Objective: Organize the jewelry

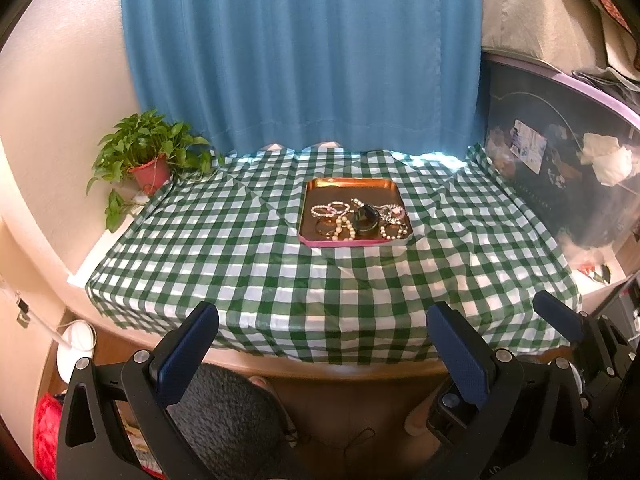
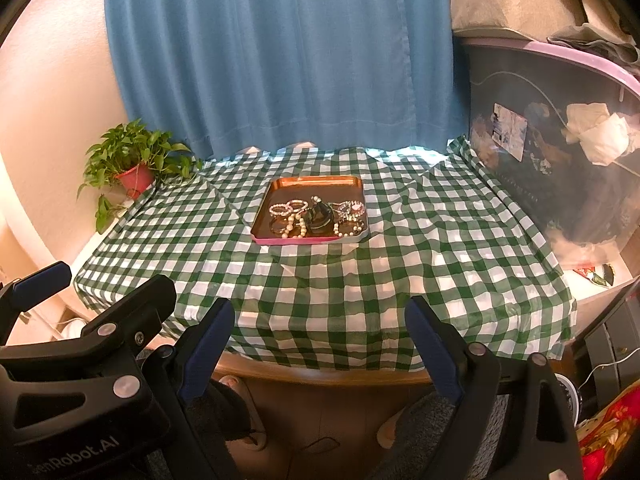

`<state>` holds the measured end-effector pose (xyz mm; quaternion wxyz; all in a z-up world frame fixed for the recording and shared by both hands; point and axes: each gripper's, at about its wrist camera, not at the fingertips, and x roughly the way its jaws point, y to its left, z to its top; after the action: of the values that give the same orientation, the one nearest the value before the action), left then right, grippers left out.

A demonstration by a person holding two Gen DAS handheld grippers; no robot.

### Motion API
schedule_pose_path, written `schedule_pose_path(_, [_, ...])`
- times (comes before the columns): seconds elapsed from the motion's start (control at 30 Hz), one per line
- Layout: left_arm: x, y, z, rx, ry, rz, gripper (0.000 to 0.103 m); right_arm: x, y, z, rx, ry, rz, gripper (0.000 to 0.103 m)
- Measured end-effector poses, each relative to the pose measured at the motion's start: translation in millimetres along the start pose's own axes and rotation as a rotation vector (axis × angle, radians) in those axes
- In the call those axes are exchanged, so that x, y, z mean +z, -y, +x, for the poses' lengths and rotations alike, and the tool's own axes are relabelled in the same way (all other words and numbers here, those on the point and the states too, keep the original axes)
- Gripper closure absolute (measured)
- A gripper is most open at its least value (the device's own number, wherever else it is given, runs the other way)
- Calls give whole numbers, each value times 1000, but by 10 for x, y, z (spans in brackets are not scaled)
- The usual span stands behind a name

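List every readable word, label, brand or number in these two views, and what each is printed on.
"enRobot.AI", cut off at its start: on the black body of the left gripper, right wrist view.
White label on the dark storage bin: print too small to read.
No other text is legible.

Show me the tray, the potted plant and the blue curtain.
tray (image 1: 348, 181), left wrist view, bare far floor
plant (image 1: 150, 174), left wrist view, red pot
curtain (image 2: 280, 60), right wrist view, middle of the cloth

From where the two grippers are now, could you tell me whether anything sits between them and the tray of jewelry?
Nothing visible does. Both the left gripper and right gripper are open at the table's near edge, and only bare checked tablecloth lies before the tray.
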<state>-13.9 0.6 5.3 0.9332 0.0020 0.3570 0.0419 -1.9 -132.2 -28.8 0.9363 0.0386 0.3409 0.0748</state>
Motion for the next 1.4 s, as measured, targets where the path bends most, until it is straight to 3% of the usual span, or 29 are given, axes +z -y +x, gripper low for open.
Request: schedule_pose_path(1.4, [-40,-17,6,-4,-14,5,0,4,-15,22,11,-19,-1,17])
